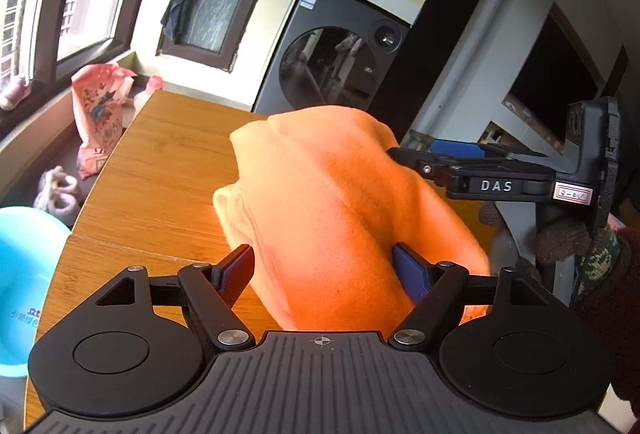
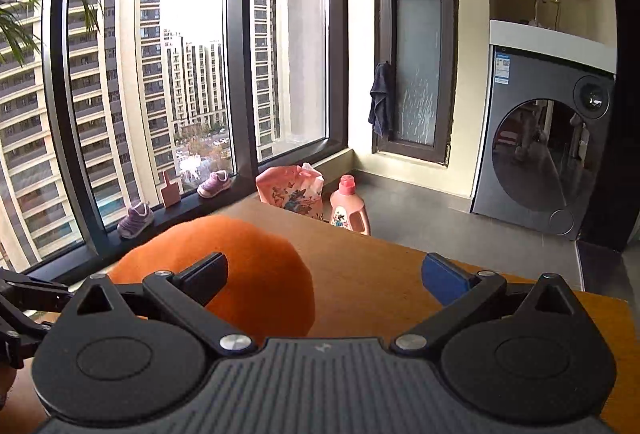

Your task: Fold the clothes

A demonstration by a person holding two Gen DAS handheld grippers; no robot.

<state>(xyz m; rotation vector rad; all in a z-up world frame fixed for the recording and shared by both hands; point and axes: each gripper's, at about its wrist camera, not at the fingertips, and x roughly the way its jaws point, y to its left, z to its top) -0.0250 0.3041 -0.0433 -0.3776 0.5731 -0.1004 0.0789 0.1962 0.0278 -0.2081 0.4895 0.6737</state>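
The soft, light orange cloth point(image 1: 320, 201) is bunched up over the wooden worktop point(image 1: 160, 169), draped between the wide-apart fingers of the left tool point(image 1: 324, 276), while the right tool point(image 2: 324, 278) gapes with nothing inside; it will flop, so grab an edge.

A soft orange fleece garment point(image 1: 332, 201), bunched into a rounded heap, sits on the wooden table between the left claw's point(image 1: 326, 274) spread fingers.
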